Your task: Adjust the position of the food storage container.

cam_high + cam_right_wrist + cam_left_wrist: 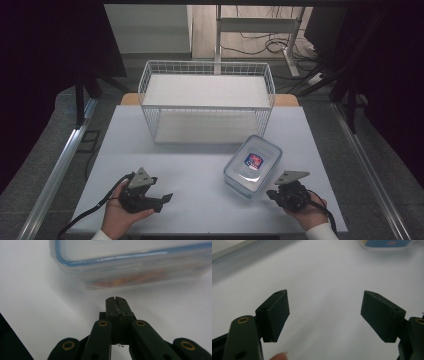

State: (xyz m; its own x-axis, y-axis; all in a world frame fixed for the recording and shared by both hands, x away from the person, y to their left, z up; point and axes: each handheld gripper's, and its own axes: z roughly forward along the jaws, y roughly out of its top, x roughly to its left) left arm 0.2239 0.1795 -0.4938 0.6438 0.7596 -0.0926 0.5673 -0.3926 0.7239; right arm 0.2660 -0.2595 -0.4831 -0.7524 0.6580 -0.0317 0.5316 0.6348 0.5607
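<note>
My right tool (pixel 116 299), pinched closed on nothing, sits just short of the lidded container (pixel 135 267) ahead on the tabletop (pixel 37 302), left tool (pixel 324 312) wide apart; next I'd spread it to grasp.

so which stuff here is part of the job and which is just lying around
In the job:
- box, lidded, on the table
- right gripper, shut, close to the box
- left gripper, open, holding nothing

Lying about:
- wire basket behind the box
- cables on the floor
</note>
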